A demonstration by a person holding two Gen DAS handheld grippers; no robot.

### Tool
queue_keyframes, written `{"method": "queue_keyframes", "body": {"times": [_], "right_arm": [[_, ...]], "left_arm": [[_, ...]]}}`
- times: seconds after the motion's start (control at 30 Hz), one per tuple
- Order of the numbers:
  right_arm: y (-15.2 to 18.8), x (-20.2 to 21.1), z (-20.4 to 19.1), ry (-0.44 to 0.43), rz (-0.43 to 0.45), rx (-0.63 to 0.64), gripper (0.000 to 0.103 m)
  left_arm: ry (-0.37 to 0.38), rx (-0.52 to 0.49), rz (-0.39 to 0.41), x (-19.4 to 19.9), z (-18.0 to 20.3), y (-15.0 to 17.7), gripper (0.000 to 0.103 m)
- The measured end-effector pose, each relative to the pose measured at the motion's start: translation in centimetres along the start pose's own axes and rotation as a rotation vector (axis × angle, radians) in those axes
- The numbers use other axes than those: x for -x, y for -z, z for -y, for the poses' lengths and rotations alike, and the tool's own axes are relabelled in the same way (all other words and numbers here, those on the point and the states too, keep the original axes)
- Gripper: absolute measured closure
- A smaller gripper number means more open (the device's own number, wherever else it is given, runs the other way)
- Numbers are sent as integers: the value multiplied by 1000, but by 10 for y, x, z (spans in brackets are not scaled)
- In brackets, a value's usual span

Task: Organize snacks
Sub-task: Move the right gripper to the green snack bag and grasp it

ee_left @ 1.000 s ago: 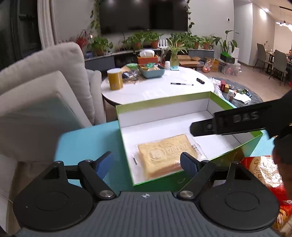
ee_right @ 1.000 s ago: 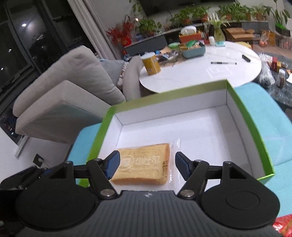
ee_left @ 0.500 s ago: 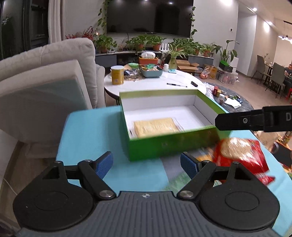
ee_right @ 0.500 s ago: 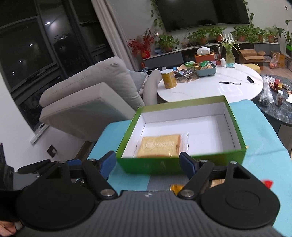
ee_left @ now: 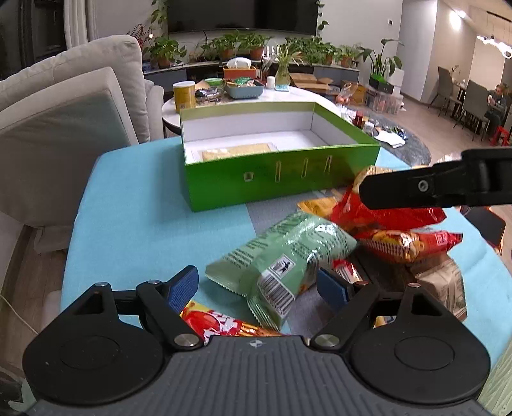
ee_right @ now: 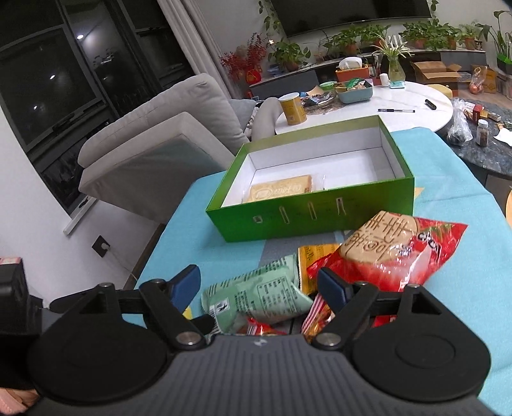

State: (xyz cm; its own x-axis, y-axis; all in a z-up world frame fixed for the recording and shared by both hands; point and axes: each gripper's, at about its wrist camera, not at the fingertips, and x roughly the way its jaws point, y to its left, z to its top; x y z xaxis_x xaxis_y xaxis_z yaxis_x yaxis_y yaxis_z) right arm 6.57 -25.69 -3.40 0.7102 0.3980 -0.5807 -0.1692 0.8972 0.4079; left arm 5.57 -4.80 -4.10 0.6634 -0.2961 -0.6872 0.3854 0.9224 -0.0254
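Both wrist cams close, angled down; share green box (ee_left: 281, 179) (ee_right: 313, 217), snack pile.

The toast pack (ee_left: 236, 150) is half hidden by the green box (ee_left: 272, 182) wall. The red snack bag (ee_left: 204, 323) is cut off behind the left claw (ee_left: 257, 286).

Beige sofa (ee_left: 80, 105) at left. Round white table (ee_right: 416, 105) behind w/ yellow canister (ee_right: 292, 108), blue tray (ee_right: 355, 91), pen (ee_right: 396, 110). Potted plants (ee_left: 256, 44) under wall TV (ee_left: 243, 16). Dining chairs (ee_left: 464, 99) far right.
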Motion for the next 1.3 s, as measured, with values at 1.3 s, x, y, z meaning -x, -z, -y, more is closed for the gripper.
{"method": "queue_keyframes", "body": {"times": [1.3], "right_arm": [[6,-78,6,-51,-197,-102,18]], "left_arm": [[35,120,-41,-31,-50,2,24]]}}
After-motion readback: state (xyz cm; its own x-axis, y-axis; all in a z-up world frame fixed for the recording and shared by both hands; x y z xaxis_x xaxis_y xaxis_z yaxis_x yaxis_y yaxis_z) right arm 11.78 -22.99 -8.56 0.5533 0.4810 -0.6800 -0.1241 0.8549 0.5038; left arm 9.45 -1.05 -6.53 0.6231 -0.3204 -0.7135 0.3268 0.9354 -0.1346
